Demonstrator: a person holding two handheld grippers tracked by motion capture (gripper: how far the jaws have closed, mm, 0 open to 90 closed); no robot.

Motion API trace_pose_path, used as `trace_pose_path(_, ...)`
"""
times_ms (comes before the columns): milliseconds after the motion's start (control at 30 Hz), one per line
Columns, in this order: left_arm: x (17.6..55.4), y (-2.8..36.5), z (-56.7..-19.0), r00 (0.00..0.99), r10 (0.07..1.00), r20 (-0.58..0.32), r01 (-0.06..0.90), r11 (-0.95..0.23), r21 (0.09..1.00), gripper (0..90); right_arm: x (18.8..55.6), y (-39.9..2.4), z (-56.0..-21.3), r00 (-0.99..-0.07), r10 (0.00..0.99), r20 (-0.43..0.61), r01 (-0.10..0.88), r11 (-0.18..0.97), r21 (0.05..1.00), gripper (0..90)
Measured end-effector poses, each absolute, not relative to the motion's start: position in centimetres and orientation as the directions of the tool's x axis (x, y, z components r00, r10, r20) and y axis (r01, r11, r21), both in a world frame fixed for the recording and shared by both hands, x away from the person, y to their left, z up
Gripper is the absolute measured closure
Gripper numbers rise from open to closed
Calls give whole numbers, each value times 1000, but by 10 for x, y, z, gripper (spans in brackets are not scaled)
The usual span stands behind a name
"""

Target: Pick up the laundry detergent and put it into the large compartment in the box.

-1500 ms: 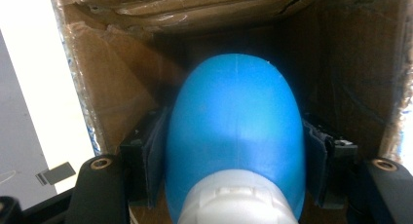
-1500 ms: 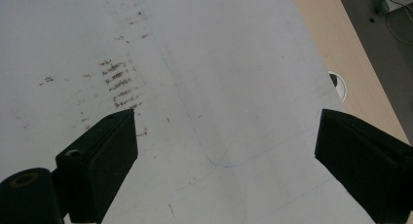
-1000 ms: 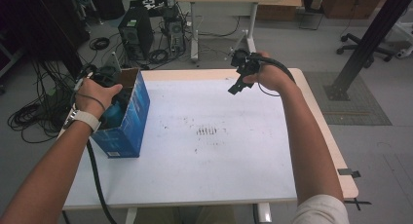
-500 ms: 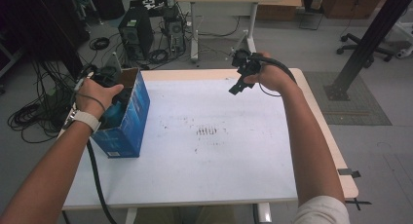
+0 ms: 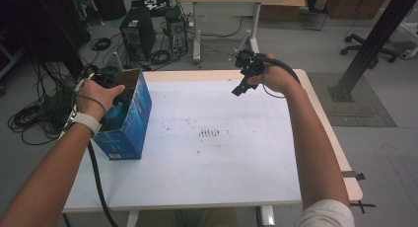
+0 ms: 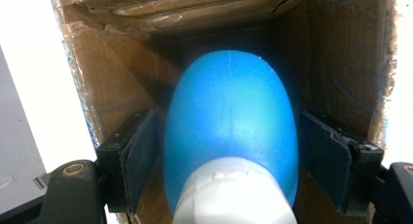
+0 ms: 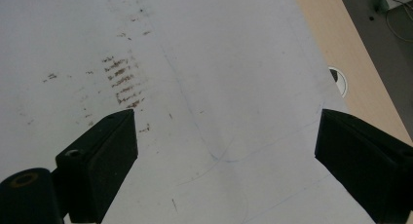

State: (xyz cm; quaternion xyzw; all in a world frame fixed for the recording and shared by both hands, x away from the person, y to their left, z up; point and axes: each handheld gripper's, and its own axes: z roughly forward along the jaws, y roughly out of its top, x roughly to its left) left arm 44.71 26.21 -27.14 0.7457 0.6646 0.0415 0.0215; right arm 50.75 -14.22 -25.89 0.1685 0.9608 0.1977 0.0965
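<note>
The left hand-held gripper (image 6: 229, 156) reaches into the blue cardboard box (image 5: 129, 119) at the table's (image 5: 222, 177) left edge; its jaws have just been opening, so the blue bottle (image 6: 231, 131) lies free between them inside. The right hand-held gripper (image 7: 229, 160) waits with jaws apart above the table.

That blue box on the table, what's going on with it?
A person works at a white table with a gripper in each hand. The left gripper reaches down into the open blue box, where a blue bottle with a white cap sits between its pads. The jaws have just been opening, and a gap shows on each side of the bottle, so it looks released. The right gripper is held open above the bare far side of the table, holding nothing.
</note>
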Motion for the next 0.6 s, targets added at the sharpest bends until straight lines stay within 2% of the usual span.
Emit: trace_pose_path(600, 443, 264, -263, 118, 993, 10, 988, -119, 103, 179, 505, -143, -256, -925, 360, -120, 283, 865, 414, 85)
